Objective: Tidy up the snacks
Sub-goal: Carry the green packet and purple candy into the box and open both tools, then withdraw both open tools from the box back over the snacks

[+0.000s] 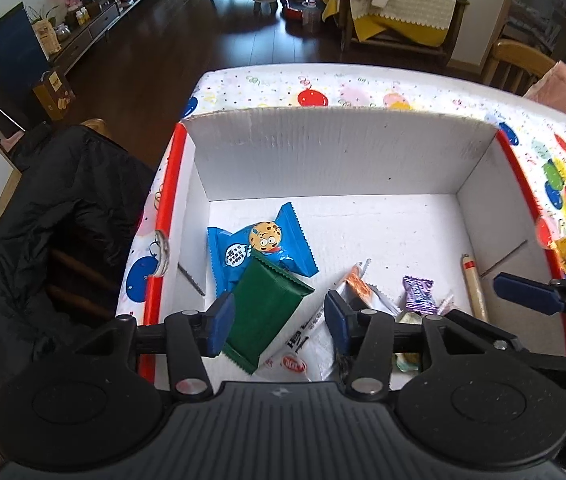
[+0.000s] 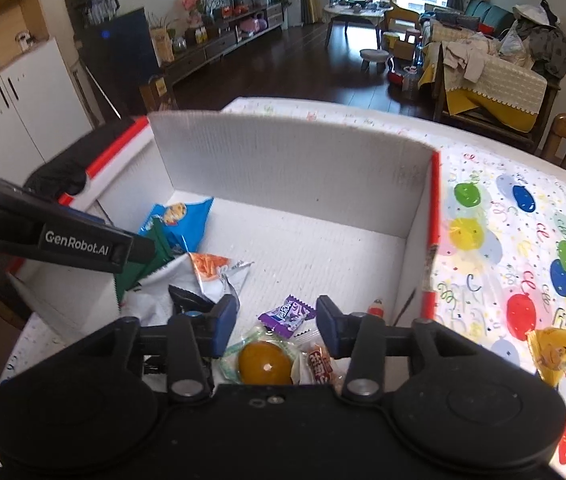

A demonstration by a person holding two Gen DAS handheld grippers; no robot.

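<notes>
a balloon-print surface (image 2: pixel 495 208) carries a white box (image 1: pixel 339 152) of snacks. the left hand-held gripper (image 1: pixel 279 322) hangs parted over a green packet (image 1: pixel 267 304), gripping nothing. the right hand-held gripper (image 2: pixel 277 322) stands apart above a purple candy (image 2: pixel 287 314), empty. loose wrappers (image 2: pixel 555 350) lie outside the box.

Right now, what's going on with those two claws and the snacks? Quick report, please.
Both grippers, left and right, open, empty, over the white box. Green packet, purple candy already inside. Yellow snack on the tablecloth. Nothing blocking.
</notes>
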